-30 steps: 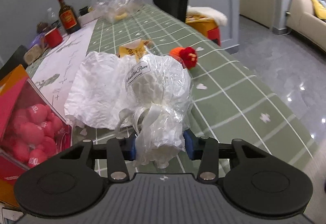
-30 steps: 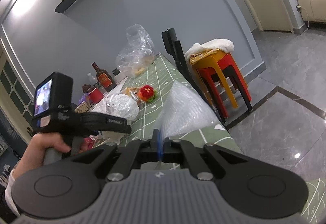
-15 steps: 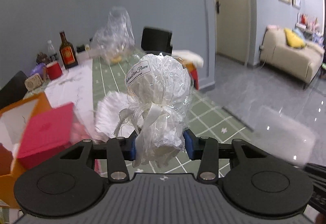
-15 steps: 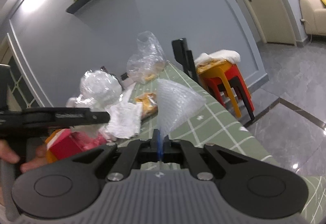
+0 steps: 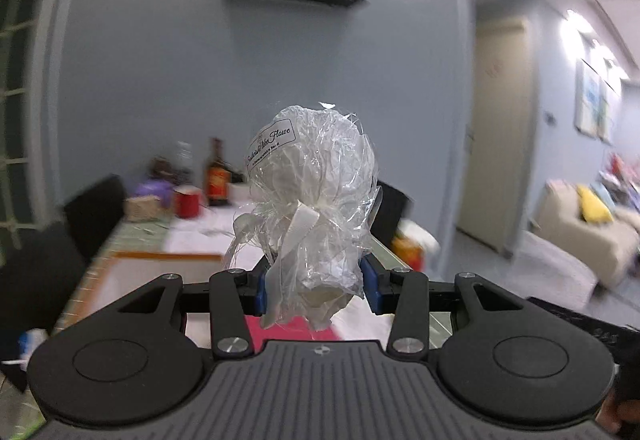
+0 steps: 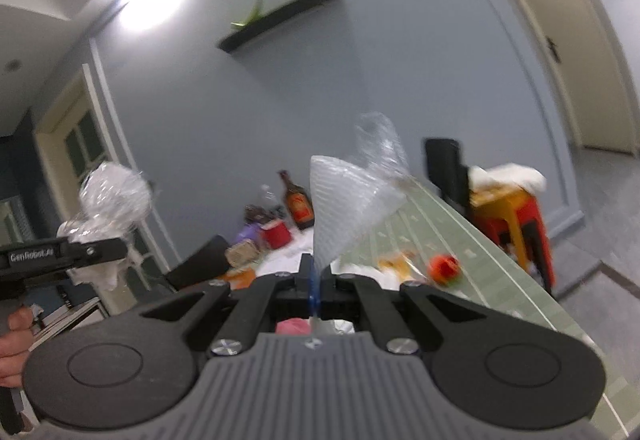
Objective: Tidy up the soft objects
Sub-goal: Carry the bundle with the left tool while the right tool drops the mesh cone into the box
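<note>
My left gripper is shut on a white flower ball wrapped in crinkled cellophane, tied with a white ribbon and labelled; it is held high above the table. The right wrist view shows the same wrapped ball at the left, on the left gripper, with a hand below. My right gripper is shut on the corner of a sheet of clear bubble wrap, which fans upward from the pads. A red and orange knitted toy lies on the green checked tablecloth.
A brown bottle, a red cup and a purple item stand at the table's far end. Black chairs flank the table. A clear plastic bag, stacked red and yellow stools and a sofa are further off.
Both grippers rose from table level; the views now look level at the wall and shelf. The wrapped ball and the bubble wrap went up with them, away from the red box and white paper.
</note>
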A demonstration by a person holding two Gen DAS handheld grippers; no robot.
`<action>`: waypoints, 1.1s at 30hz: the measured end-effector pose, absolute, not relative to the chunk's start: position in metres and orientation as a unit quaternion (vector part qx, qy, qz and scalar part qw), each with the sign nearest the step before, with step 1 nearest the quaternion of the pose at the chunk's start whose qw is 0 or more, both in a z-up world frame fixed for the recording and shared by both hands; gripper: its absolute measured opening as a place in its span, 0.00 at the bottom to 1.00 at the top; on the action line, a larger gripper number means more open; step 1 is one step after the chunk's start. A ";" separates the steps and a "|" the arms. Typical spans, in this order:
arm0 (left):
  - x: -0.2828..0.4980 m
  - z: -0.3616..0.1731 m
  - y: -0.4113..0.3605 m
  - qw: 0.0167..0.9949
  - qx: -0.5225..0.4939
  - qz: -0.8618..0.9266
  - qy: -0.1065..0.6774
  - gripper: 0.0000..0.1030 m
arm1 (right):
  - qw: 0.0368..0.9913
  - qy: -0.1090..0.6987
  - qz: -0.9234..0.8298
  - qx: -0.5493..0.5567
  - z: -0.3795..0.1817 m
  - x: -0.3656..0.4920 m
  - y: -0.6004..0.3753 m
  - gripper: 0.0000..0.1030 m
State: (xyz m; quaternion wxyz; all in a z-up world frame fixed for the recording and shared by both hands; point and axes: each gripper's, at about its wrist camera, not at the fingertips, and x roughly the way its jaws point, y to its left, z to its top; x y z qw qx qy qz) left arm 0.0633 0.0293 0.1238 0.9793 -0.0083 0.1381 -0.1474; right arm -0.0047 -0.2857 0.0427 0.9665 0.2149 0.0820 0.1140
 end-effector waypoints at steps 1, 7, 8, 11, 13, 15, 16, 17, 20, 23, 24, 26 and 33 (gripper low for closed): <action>0.065 0.128 0.042 0.982 -0.020 -0.134 0.132 0.48 | 0.967 0.080 0.123 0.208 0.050 0.000 -0.279 0.00; 0.091 0.139 0.102 0.989 -0.077 -0.072 0.105 0.48 | 0.963 0.084 0.190 0.171 0.090 0.051 -0.230 0.00; 0.097 0.140 0.110 0.989 -0.083 -0.063 0.103 0.48 | 0.960 0.088 0.205 0.169 0.096 0.062 -0.222 0.00; 0.120 0.143 0.129 0.989 -0.099 -0.043 0.103 0.48 | 0.954 0.098 0.235 0.158 0.108 0.096 -0.196 0.00; 0.128 0.147 0.135 0.989 -0.098 -0.044 0.103 0.48 | 0.951 0.105 0.250 0.149 0.111 0.117 -0.176 0.00; 0.138 0.148 0.135 0.989 -0.098 -0.047 0.103 0.48 | 0.947 0.112 0.264 0.147 0.113 0.139 -0.162 0.00; 0.146 0.149 0.134 0.989 -0.098 -0.049 0.103 0.48 | 0.943 0.117 0.273 0.146 0.113 0.153 -0.152 0.00; 0.151 0.149 0.133 0.989 -0.097 -0.051 0.102 0.48 | 0.941 0.122 0.281 0.146 0.113 0.163 -0.143 0.00; 0.166 0.146 0.140 0.989 -0.101 -0.035 0.099 0.48 | 0.926 0.147 0.314 0.147 0.109 0.198 -0.123 0.00; 0.176 0.137 0.146 0.990 -0.099 0.001 0.096 0.48 | 0.922 0.169 0.321 0.134 0.101 0.230 -0.096 0.00; 0.179 0.133 0.150 0.990 -0.102 0.006 0.099 0.48 | 0.922 0.175 0.319 0.131 0.098 0.240 -0.090 0.00; 0.188 0.125 0.161 0.987 -0.116 0.004 0.111 0.48 | 0.919 0.188 0.320 0.134 0.093 0.260 -0.076 0.00; 0.204 0.118 0.179 0.981 -0.129 -0.015 0.145 0.48 | 0.916 0.216 0.315 0.124 0.067 0.290 -0.049 0.00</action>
